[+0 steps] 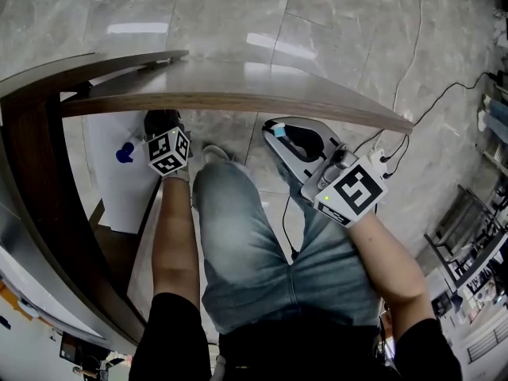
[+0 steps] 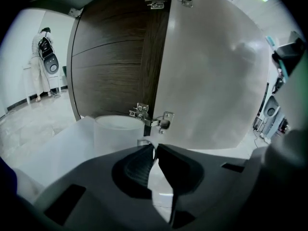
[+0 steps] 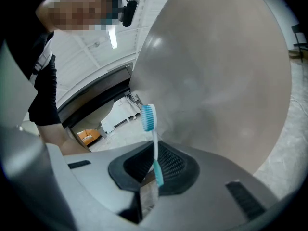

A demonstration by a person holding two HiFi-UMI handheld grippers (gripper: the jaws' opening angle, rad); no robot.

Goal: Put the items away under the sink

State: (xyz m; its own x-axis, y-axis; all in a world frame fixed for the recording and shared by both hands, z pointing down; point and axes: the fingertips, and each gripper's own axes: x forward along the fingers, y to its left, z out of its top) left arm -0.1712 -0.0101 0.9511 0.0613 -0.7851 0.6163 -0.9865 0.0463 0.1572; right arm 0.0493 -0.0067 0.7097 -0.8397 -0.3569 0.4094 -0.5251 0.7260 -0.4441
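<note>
My left gripper [image 1: 159, 124] reaches down into the open cabinet beside the door's hinge side. In the left gripper view its jaws [image 2: 154, 147] are closed on a white part at the side of a white cup [image 2: 118, 129], which stands just beyond the tips. My right gripper [image 1: 276, 127] hangs in front of the open cabinet door [image 1: 238, 101], shut on a white and blue toothbrush [image 3: 149, 117]. The brush stands upright between the pads [image 3: 155, 153], bristles at the top. Only a blue bit of the toothbrush [image 1: 278, 132] shows in the head view.
The door's pale inner face [image 2: 216, 81] and two metal hinges [image 2: 161, 121] lie close ahead of the left gripper. A white surface [image 1: 119, 181] with a small blue object [image 1: 125, 152] lies inside the cabinet. A cable [image 1: 444, 94] crosses the tiled floor. Another person [image 2: 41, 57] stands far off.
</note>
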